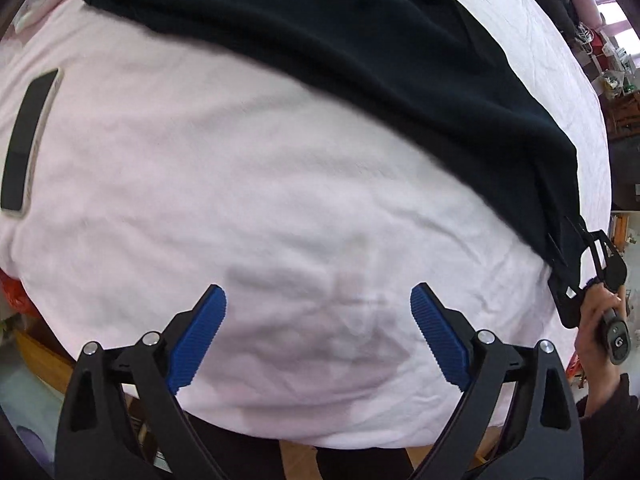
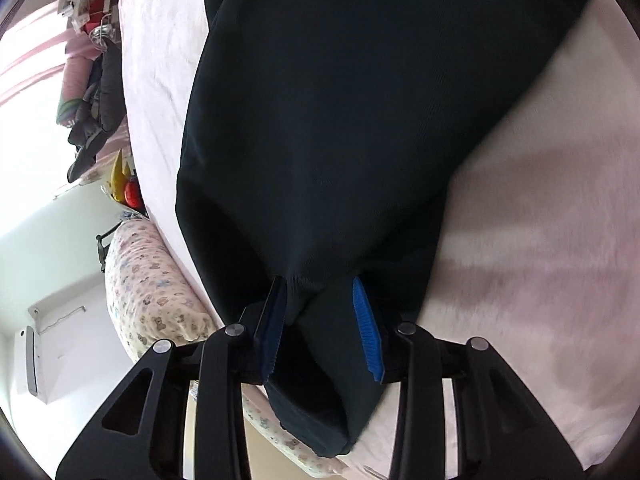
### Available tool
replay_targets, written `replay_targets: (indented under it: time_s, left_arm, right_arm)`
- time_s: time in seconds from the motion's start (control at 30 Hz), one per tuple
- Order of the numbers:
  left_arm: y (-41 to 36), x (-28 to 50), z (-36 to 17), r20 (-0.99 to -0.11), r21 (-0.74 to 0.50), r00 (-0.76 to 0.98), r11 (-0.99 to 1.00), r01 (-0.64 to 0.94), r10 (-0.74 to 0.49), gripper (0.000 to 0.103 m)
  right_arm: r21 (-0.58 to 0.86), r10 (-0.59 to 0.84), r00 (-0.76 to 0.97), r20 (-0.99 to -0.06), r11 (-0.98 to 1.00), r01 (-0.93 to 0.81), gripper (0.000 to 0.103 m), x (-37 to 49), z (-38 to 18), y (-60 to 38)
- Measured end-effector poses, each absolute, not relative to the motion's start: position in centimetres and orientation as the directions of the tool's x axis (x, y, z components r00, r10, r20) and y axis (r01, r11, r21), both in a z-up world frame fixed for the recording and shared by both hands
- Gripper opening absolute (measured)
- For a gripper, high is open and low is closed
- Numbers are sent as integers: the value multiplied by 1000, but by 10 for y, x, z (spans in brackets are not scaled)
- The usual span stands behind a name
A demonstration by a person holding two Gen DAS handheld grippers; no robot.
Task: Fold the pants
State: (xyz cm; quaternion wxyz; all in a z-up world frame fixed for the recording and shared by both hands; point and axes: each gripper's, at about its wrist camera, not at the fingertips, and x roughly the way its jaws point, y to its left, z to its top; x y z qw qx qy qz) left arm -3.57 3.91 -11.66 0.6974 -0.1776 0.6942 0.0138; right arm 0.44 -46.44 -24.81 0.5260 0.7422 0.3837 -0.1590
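Dark navy pants [image 1: 360, 52] lie stretched across a pale pink bed sheet [image 1: 240, 200], from the far left to the right edge. My left gripper [image 1: 318, 304] is open and empty over bare sheet, well short of the pants. My right gripper [image 2: 320, 292] is shut on a bunched end of the pants [image 2: 340, 120], with fabric pinched between its blue pads [image 2: 366, 328] and hanging below them. The right gripper also shows in the left wrist view [image 1: 576, 276], at the pants' right end, held by a hand.
A dark phone [image 1: 30, 140] lies on the sheet at the left. A patterned pillow [image 2: 152, 280] sits at the bed's edge. Hanging clothes and clutter [image 2: 96, 40] stand beyond the bed. The sheet's near edge [image 1: 320, 440] drops to the floor.
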Motion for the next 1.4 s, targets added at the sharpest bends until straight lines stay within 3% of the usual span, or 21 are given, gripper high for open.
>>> replay_targets:
  time_s: [0.1, 0.13, 0.17, 0.2, 0.5, 0.63, 0.7, 0.8, 0.87, 0.93, 1.1, 1.23, 1.4]
  left_arm:
    - [32, -38, -116, -973, -229, 38, 929, -292, -228, 95]
    - [29, -41, -115, -973, -230, 39, 927, -297, -230, 95]
    - [28, -42, -116, -973, -230, 38, 926, -300, -229, 95]
    - [26, -44, -116, -973, -228, 38, 925, -302, -228, 95]
    - [6, -47, -109, -971, -237, 49, 929, -286, -232, 95]
    - [-7, -45, -111, -971, -240, 40, 935, -260, -238, 95]
    - [-10, -46, -113, -971, -238, 26, 939, -249, -239, 95]
    - [-11, -48, -112, -971, -234, 14, 943, -238, -238, 95]
    - [-11, -49, -113, -974, -224, 11, 948, -227, -228, 95]
    - [-15, -48, -114, -975, -219, 7, 950, -225, -223, 95]
    - [-17, -45, -113, -972, -229, 6, 947, -227, -233, 95]
    - [-27, -45, -117, -972, -231, -3, 951, -206, -237, 95]
    - [-29, -47, -118, -970, -236, -9, 948, -213, -244, 95]
  right_arm:
    - [652, 379, 637, -671, -106, 750, 33, 5, -244, -468]
    - [646, 370, 624, -688, -79, 759, 25, 8, -241, -469]
    - [636, 360, 599, -715, -21, 771, 5, 11, -238, -473]
    - [637, 358, 589, -724, 19, 771, 3, 12, -235, -475]
    - [641, 204, 629, -750, 458, 616, 3, 38, -123, -531]
    - [520, 219, 480, -850, 502, 691, 2, 33, -158, -554]
    - [474, 313, 362, -878, 469, 745, 3, 36, -196, -553]
    - [577, 444, 440, -780, 240, 781, 4, 3, -225, -557]
    - [602, 436, 499, -749, 132, 788, 34, -18, -227, -562]
    - [620, 396, 554, -732, 51, 783, 45, -40, -227, -570]
    - [657, 292, 648, -703, -82, 749, 45, -62, -227, -591]
    - [655, 305, 654, -692, -116, 747, 45, -51, -232, -600]
    - [688, 327, 736, -592, -270, 673, 45, -61, -230, -596]
